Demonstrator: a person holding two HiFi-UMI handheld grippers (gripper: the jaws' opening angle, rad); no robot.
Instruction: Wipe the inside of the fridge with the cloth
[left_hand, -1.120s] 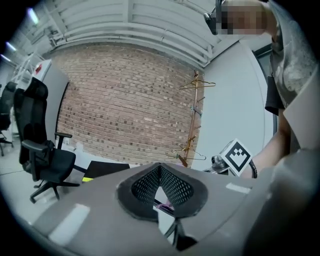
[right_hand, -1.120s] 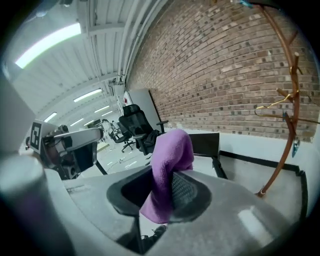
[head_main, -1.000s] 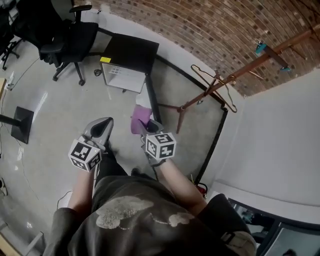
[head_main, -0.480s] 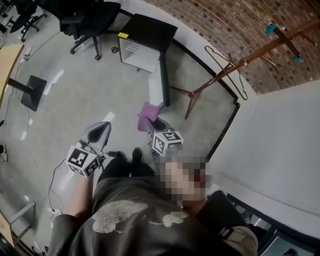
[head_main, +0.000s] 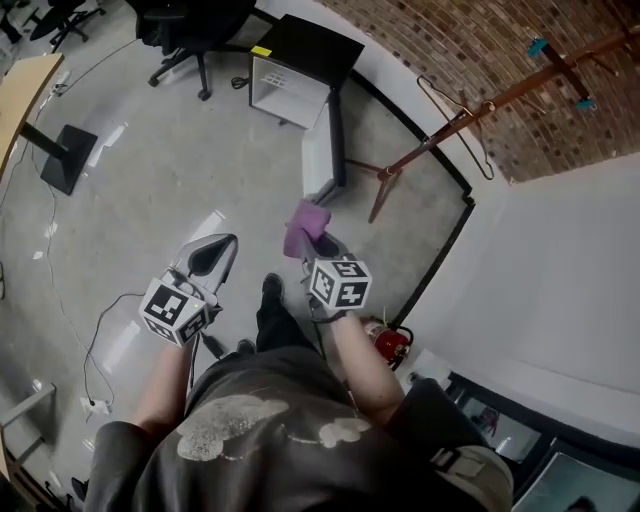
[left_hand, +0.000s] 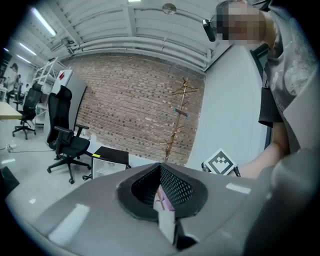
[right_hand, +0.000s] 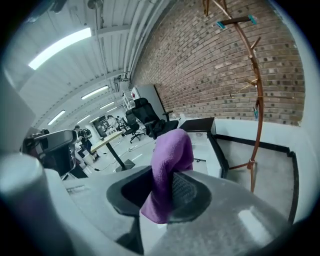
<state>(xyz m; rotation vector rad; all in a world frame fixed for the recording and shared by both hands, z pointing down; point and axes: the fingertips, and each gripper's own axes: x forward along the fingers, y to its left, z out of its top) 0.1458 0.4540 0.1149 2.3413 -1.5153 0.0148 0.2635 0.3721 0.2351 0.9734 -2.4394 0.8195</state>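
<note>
Gripping the purple cloth, the right gripper should reach the open mini fridge, upper centre, then press flat. The left gripper is closed, empty.

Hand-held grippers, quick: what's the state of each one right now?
Left hand-held gripper: closed, holding nothing.
Right hand-held gripper: closed on the cloth.

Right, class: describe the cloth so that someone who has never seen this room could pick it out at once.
Find the brick wall, then come down to the person's right gripper over the grey floor. The cloth is clamped in that gripper: a soft, purple fold, the only purple thing in view.
</note>
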